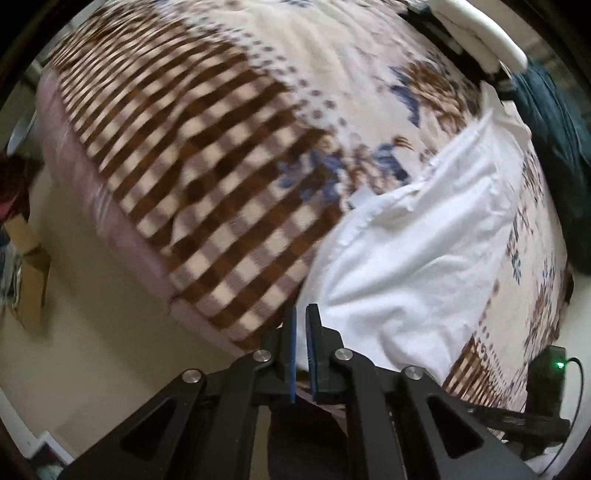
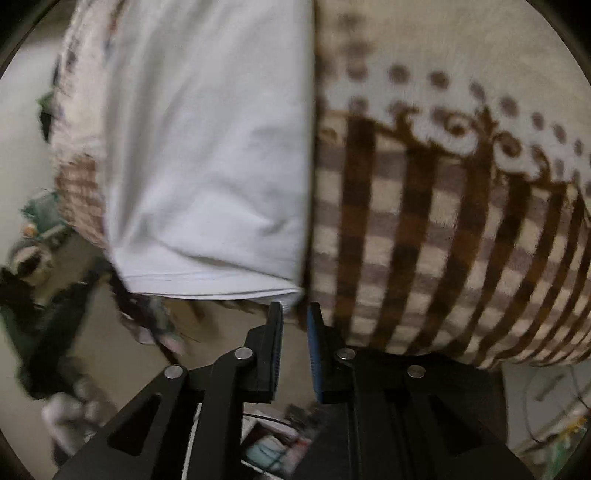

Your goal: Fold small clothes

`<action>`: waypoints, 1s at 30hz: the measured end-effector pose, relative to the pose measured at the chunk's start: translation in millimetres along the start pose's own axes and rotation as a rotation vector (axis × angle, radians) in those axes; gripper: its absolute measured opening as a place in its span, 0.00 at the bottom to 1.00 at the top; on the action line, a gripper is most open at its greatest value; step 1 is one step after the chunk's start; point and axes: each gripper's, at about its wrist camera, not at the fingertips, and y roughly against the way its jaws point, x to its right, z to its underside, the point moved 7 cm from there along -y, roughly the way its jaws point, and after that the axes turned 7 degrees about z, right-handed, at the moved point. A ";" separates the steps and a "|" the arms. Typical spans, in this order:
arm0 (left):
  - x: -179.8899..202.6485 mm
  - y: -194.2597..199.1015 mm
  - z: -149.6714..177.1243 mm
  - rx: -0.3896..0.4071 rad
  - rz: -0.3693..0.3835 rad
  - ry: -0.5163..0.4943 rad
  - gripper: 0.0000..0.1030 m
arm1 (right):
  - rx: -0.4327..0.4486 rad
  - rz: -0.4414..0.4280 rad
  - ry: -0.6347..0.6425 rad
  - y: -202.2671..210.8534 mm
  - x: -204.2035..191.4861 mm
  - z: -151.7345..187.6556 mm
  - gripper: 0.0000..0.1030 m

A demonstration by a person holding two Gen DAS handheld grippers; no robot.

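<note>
A white garment (image 1: 417, 258) lies spread on a bed blanket (image 1: 207, 147) with brown checks and blue flowers. In the left wrist view my left gripper (image 1: 301, 314) sits at the garment's near left corner, jaws almost together with a narrow gap; nothing shows between them. In the right wrist view the white garment (image 2: 207, 155) lies left of centre with its hem toward me. My right gripper (image 2: 295, 314) is just off the hem's right corner, jaws slightly apart and empty. The image is blurred.
The blanket (image 2: 443, 229) hangs over the bed edge. Beige floor (image 1: 92, 314) lies left of the bed. A cardboard box (image 1: 29, 269) stands on the floor. A dark teal cloth (image 1: 554, 129) and a white object (image 1: 480, 33) lie at the far right. Clutter (image 2: 37, 258) sits on the floor.
</note>
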 end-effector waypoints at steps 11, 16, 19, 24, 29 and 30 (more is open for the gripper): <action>-13.6 -7.6 25.9 0.028 0.075 0.166 0.13 | 0.013 -0.111 -0.331 -38.4 19.4 5.7 0.12; -11.0 -2.8 27.7 0.065 0.118 0.181 0.39 | 0.053 -0.053 -0.220 -31.6 8.7 19.4 0.08; -11.3 -3.3 26.5 0.075 0.144 0.203 0.40 | -0.033 -0.040 -0.118 -39.9 0.6 43.0 0.07; -13.5 -8.9 20.4 0.081 0.173 0.239 0.40 | 0.013 -0.041 -0.088 -21.4 5.5 55.6 0.19; -10.2 -13.2 16.4 0.081 0.167 0.232 0.40 | 0.078 -0.090 -0.246 -10.5 35.2 36.4 0.32; -9.7 -13.4 15.9 0.081 0.165 0.230 0.40 | 0.073 -0.085 -0.264 -13.9 38.3 31.7 0.32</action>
